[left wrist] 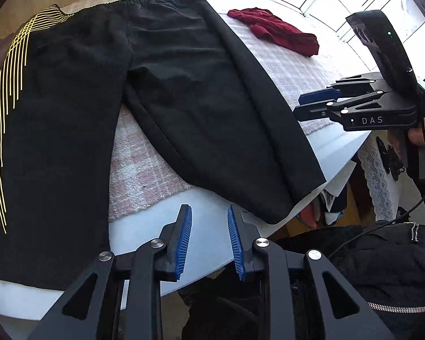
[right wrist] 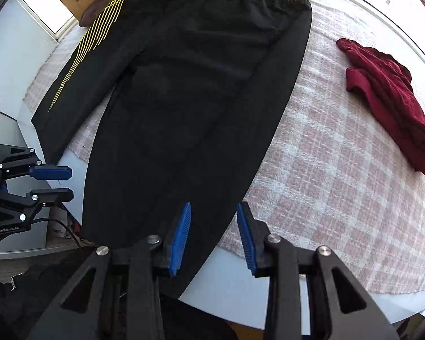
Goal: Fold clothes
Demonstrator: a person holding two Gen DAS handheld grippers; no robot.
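We find the left tongs released, empty, poised over the tabletop rim between the two trouser legs. The right tongs are likewise released, above one leg's hem. Ahead of both, the black trousers lie flat on a checked cloth. Farther right sits a red garment.
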